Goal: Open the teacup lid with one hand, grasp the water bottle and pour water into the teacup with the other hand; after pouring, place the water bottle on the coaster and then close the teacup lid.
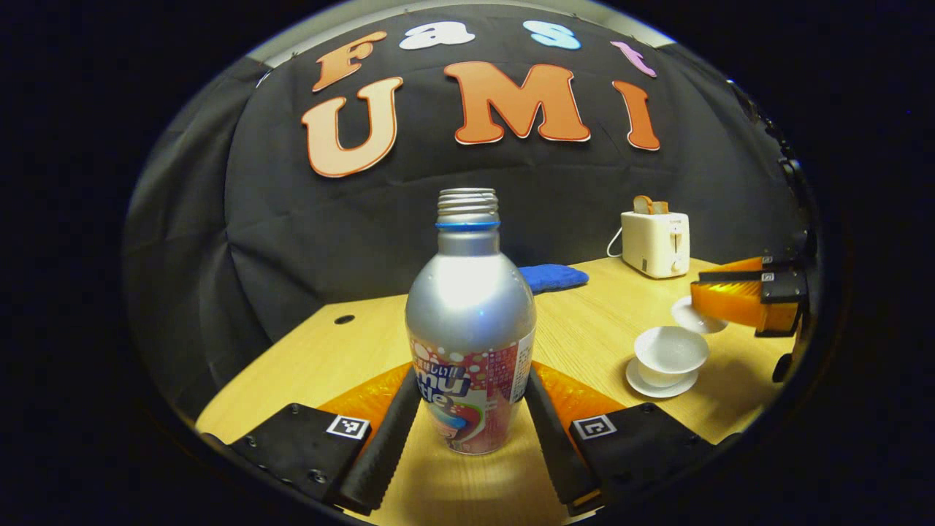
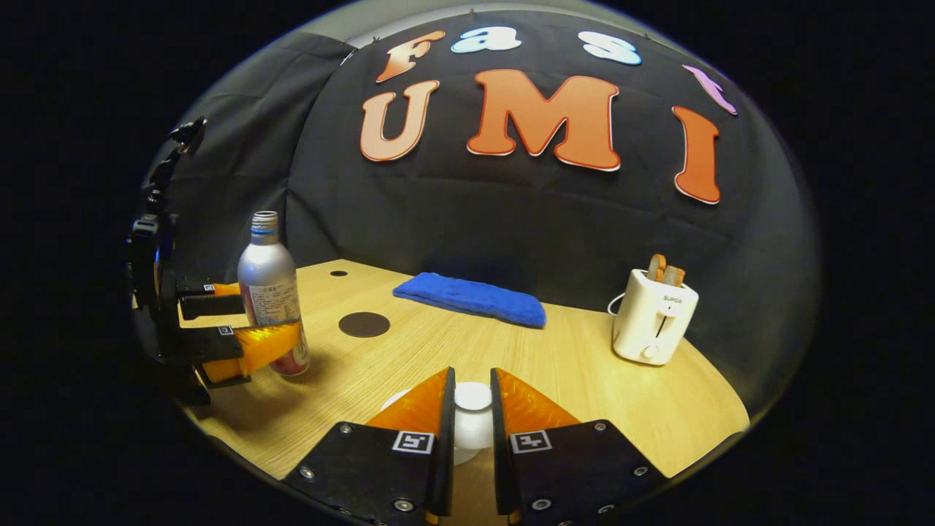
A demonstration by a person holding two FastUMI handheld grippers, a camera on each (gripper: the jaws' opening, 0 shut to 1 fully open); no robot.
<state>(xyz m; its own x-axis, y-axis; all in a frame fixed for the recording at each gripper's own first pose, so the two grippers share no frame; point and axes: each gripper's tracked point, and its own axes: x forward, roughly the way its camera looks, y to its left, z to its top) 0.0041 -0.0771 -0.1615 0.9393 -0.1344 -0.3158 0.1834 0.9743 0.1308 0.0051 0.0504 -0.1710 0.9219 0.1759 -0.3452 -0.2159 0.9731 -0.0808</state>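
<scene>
The left claw (image 1: pixel 471 431) brackets the upright silver metal water bottle (image 1: pixel 470 321) on the wooden bench (image 1: pixel 584 329), fingers beside it, contact unclear. At its three o'clock sits the white porcelain teacup (image 1: pixel 670 354). The right claw (image 2: pixel 472 416) clamps the white teacup lid (image 2: pixel 472 400).

The water bottle (image 1: pixel 470 325) looks like brushed metal with a soft sheen, its lower half wrapped in a glossy printed label and its bare neck threaded. The teacup (image 1: pixel 670 354), its saucer (image 1: pixel 655 386) and the lid (image 2: pixel 472 418) are smooth, glossy white ceramic, while the table (image 2: pixel 584 387) is pale wood-grain with a matt finish. The toaster (image 2: pixel 652 316) is smooth cream plastic with a slight shine, the blue cloth (image 2: pixel 471 298) looks like soft, nubby towelling, and the dark coaster (image 2: pixel 364 324) is flat and matt.
</scene>
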